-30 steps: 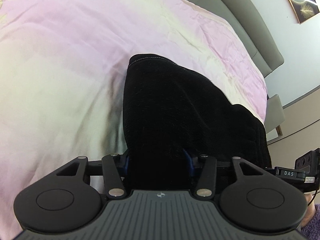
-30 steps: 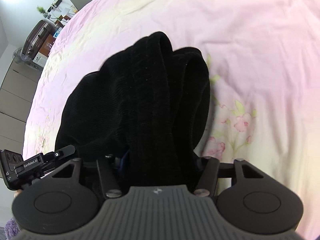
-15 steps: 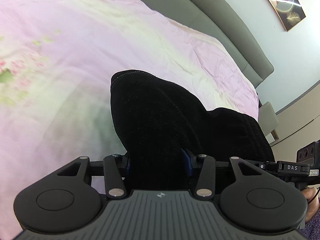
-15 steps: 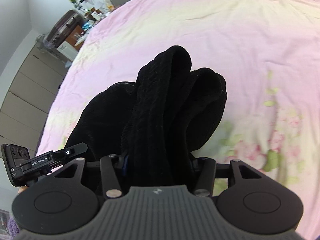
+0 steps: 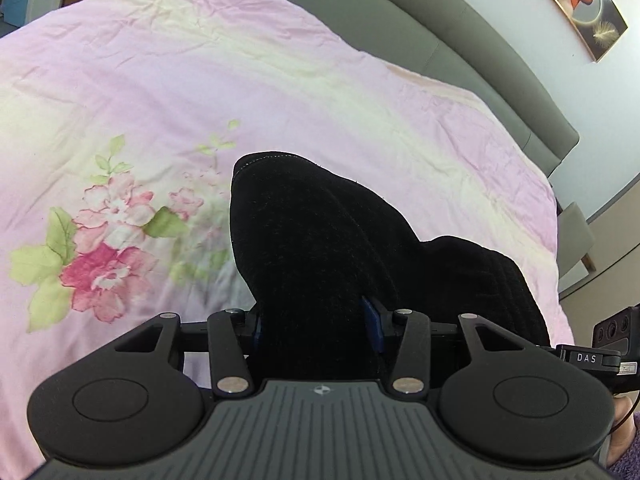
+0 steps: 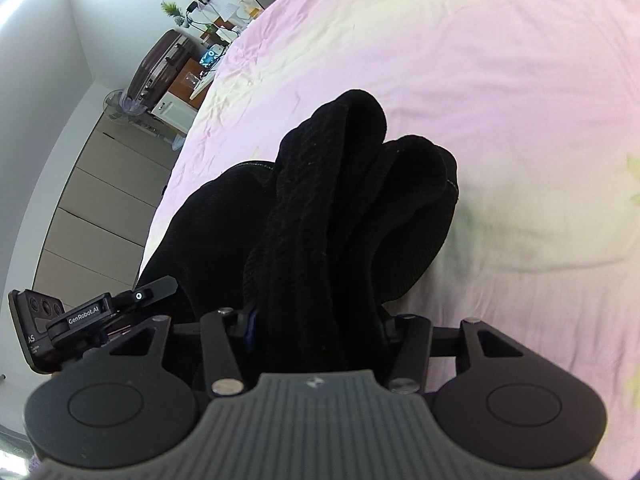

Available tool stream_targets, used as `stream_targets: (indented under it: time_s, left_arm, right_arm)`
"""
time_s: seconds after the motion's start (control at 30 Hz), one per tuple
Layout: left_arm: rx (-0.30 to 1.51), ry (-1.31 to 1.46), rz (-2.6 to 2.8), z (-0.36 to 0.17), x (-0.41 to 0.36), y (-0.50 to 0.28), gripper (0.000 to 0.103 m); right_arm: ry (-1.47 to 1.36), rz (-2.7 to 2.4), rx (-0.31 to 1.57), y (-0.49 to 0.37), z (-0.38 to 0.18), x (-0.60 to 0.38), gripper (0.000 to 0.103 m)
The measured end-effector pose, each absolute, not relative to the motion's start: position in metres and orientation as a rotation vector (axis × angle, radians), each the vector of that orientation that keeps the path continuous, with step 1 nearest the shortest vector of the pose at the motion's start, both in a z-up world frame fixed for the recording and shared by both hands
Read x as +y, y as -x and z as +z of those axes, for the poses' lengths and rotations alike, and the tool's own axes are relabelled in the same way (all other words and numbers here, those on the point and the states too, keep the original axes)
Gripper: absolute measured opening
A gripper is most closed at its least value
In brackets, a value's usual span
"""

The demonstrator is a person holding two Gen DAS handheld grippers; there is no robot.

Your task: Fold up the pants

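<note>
Spreading under everything is the pink bedspread (image 5: 360, 92), its flower print (image 5: 104, 256) off to the left in the left wrist view, with the grey headboard (image 5: 460, 52) curving along the far edge. Above that sheet you are carrying the black pants (image 5: 320, 248), bunched and hanging between your two tools rather than lying flat; from the right wrist view the cloth (image 6: 340, 216) rises in thick rolled folds straight ahead of the fingers, and I judge it is lifted clear of the bed near the tools, though where its lower end rests is hidden.

The relation that matters: the pants run sideways from one tool to the other, so their long axis lies across your body, and each tool has its own end directly in front of it. Neither hand is nearer; both are already on the cloth. The other tool shows at the edge of each view, close beside its partner, so the span between them looks short and the fabric sags.

Your left gripper (image 5: 316, 320) is clenched on a thick wad of the pants, the jaws held partly apart by the bulk, a blue pad (image 5: 370, 316) peeking out beside the cloth. Your right gripper (image 6: 316, 320) is likewise clamped on a gathered roll, its jaws wedged by fabric.
</note>
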State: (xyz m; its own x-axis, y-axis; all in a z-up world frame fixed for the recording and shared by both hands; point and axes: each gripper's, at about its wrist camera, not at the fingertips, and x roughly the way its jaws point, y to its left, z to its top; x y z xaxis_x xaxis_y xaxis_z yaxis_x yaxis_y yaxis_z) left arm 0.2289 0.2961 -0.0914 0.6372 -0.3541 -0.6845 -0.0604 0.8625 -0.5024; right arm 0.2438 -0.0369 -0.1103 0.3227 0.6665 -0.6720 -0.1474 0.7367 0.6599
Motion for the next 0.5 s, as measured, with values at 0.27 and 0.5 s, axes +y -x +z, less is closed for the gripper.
stream_targets:
  time_s: [0.27,0.5]
  left_arm:
    - [0.910,0.488,-0.136,-0.134,0.310,-0.223,0.055]
    - [0.880,0.317,-0.021,-0.128,0.289,-0.210,0.074]
  right_arm:
    - [-0.519,0.499,1.198,-0.241,-0.153,-0.036,0.052]
    - [-0.320,0.428,1.184,-0.247,-0.149,-0.014,0.074]
